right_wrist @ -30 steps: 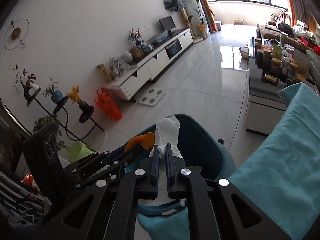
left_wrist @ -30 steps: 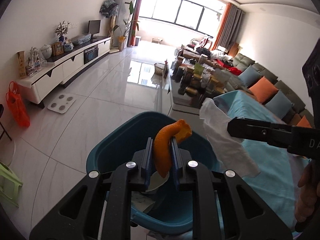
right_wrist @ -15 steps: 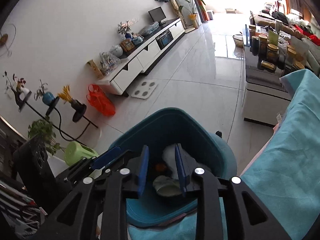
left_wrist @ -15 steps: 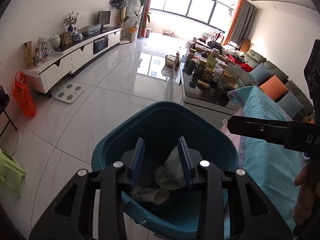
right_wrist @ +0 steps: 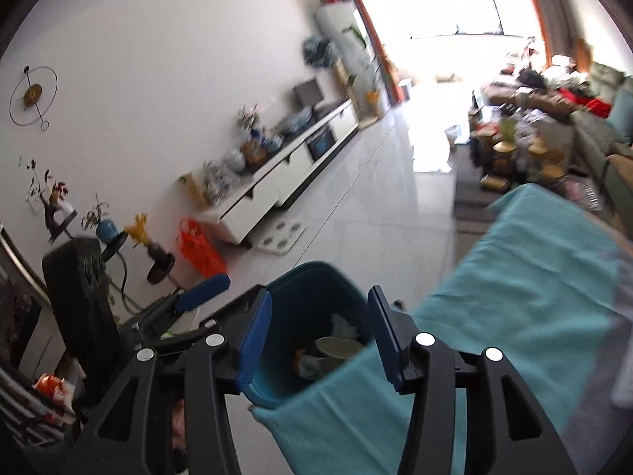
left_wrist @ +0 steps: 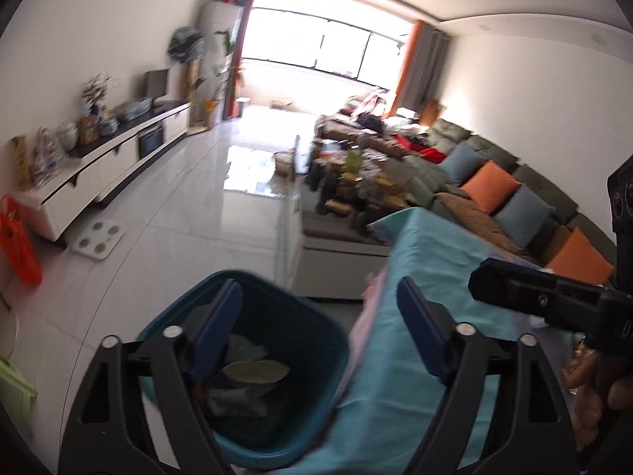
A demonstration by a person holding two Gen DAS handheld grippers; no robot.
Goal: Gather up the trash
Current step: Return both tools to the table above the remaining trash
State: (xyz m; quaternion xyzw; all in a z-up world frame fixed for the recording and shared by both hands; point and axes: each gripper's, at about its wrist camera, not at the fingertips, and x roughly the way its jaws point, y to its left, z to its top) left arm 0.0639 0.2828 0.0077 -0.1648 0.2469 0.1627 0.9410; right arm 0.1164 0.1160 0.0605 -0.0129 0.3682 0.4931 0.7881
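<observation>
A teal trash bin stands on the floor beside the table's edge, low in both wrist views. Inside lie crumpled white tissue, pale scraps and an orange bit of peel. My left gripper hangs above the bin's right rim, its jaws opening wide with nothing between them. My right gripper is over the bin and the cloth edge, jaws also opening and empty. Each gripper shows in the other's view: the right gripper's finger, the left gripper's blue pad.
The table wears a turquoise cloth. Beyond it stand a cluttered coffee table and a sofa with orange and blue cushions. A white TV cabinet, a floor scale and a red bag line the left wall.
Both grippers let go: the orange peel and the white tissue fell into the bin. Jaws spread wider, and both views lifted and swung right toward the table.
</observation>
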